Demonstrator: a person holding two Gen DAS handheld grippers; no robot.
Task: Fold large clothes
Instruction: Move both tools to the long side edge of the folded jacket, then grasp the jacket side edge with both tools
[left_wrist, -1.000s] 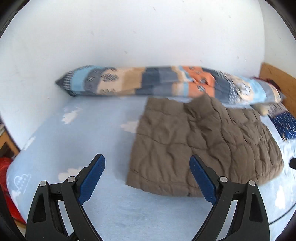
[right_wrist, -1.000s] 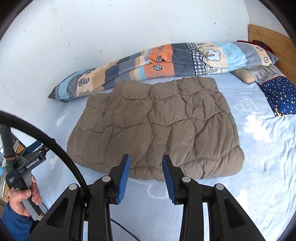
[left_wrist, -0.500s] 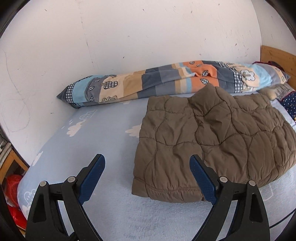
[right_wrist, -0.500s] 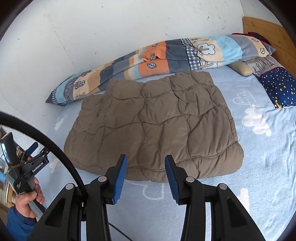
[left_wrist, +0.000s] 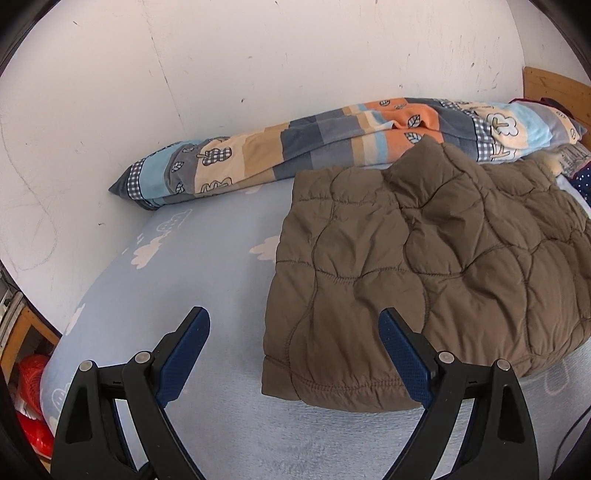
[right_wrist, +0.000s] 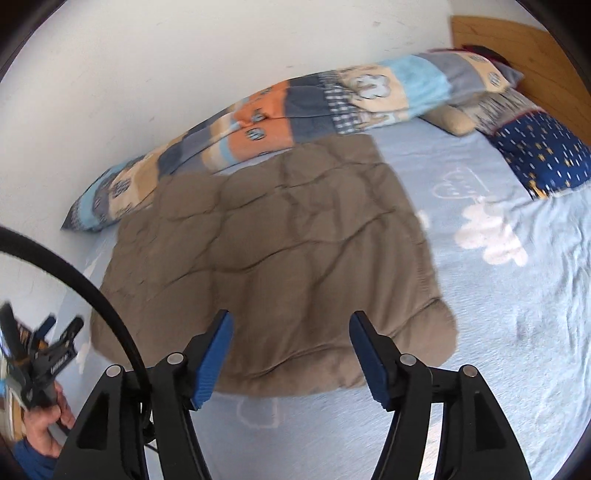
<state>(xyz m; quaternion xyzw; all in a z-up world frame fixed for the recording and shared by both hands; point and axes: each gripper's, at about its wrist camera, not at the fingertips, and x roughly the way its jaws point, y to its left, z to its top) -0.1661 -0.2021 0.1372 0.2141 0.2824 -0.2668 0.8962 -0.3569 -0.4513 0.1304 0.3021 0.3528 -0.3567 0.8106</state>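
My left gripper (left_wrist: 293, 352) wide and empty, right gripper (right_wrist: 291, 354) opening, empty, both over the folded brown jacket's (right_wrist: 273, 266) near edge, mid-bed (left_wrist: 207, 266).

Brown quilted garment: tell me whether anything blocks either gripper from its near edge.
Nothing visible does. The brown quilted garment lies flat on the blue bed sheet, with only bare sheet before its near edge. The left gripper is open and empty; the right gripper is opening, nothing between its jaws.

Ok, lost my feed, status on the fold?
Left gripper open, empty. Right gripper opening, empty. Brown quilted garment lies on bed. Nothing blocking.
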